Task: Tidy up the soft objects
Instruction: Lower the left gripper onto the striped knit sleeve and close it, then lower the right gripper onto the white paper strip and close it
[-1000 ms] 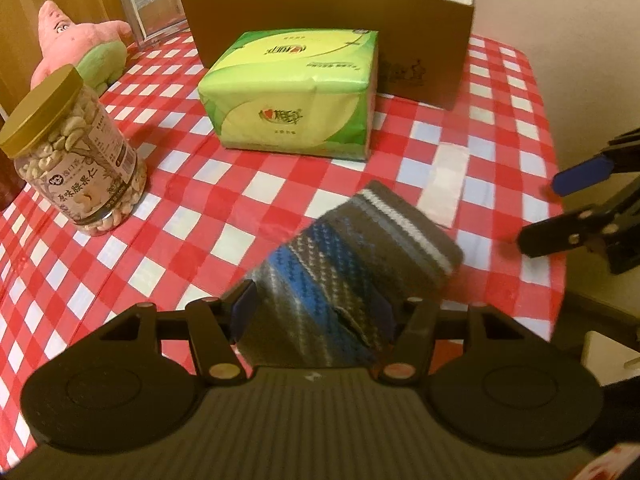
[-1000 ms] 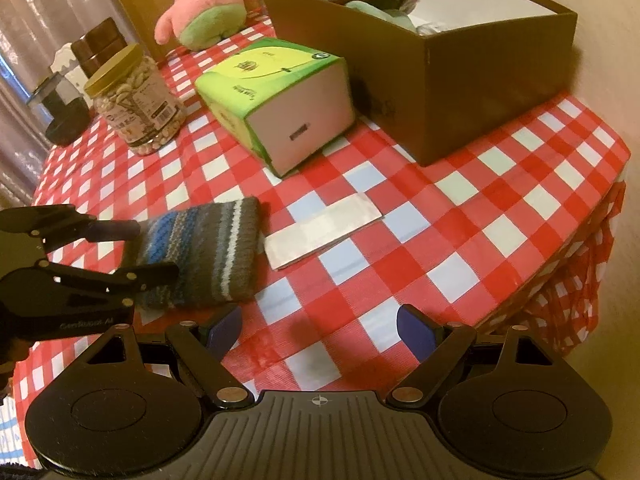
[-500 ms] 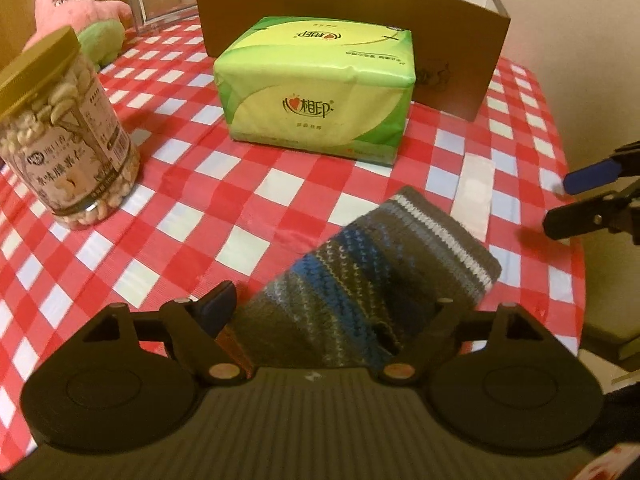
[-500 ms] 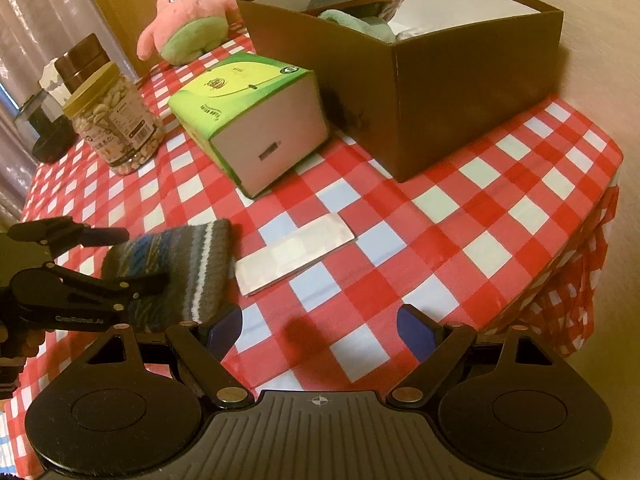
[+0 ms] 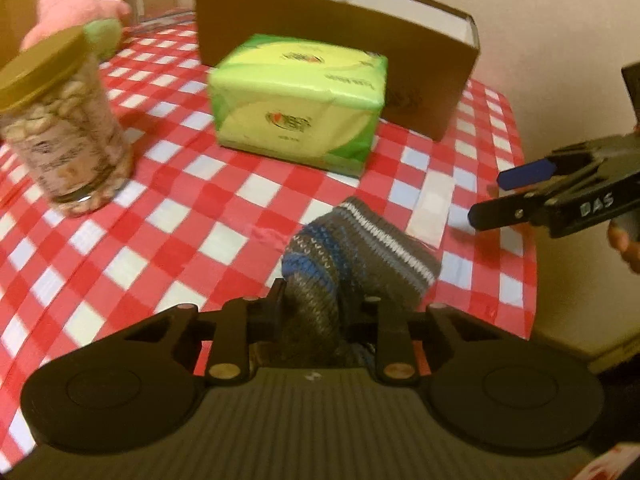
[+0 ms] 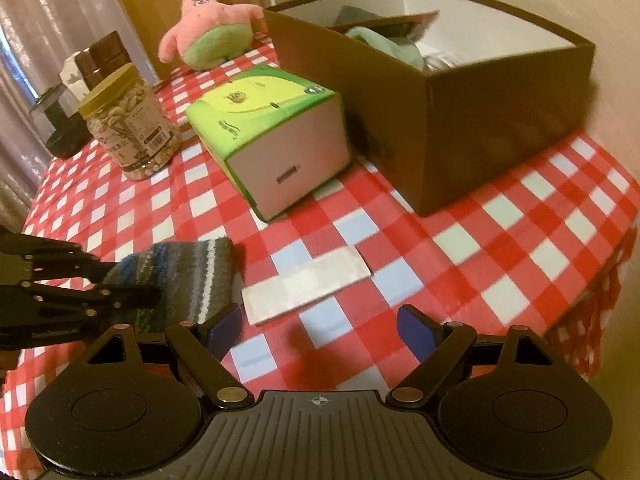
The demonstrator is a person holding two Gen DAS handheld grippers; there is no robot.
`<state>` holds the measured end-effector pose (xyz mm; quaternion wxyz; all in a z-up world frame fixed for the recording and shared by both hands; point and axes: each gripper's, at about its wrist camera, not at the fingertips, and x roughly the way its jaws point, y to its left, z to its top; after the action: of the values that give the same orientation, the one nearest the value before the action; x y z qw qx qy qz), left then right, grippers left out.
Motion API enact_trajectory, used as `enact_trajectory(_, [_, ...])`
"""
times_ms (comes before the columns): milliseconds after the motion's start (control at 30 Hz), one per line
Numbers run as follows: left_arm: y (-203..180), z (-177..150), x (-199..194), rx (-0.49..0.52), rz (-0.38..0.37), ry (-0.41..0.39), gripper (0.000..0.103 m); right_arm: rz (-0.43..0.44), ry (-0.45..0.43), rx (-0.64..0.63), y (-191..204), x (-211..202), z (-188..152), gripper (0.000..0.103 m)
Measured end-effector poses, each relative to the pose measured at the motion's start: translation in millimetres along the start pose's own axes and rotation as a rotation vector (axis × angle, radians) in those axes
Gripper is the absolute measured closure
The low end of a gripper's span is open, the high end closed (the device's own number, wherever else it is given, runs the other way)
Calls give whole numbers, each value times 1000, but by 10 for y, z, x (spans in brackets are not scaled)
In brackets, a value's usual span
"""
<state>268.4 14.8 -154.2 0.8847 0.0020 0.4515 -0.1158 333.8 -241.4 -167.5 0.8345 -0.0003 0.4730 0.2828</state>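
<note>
While the left hand-held gripper is clamped on the striped knitted sock at the bottom centre of the left view, the sock's cuff end sags toward the checked worktop. This looks like the pick-up step. The next move likely calls for carrying the sock over the green tissue pack to the brown cardboard box at the upper right of the right view. The box already holds a green soft item and some darker pieces I cannot identify. The right hand-held gripper hovers with its fingers apart, empty, above a white strip.
</note>
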Motion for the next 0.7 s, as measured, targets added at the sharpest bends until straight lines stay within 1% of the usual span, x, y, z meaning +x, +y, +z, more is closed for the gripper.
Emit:
enact_trajectory(133, [63,-20,-173,-51,52,-8,79,13,-27,-78,14,80,46,18])
enact_trajectory(333, [186,-79,-262,-135,122,10,79,30,-17,-195,15,320,119,18])
enact_trajectory(533, [176,-150,-278,-185,143,25,79,57,0,-250,58,488,120,16])
enact_trajectory(700, [145,-165,-275,-195,151,27,79,86,7,-298,161,512,70,9])
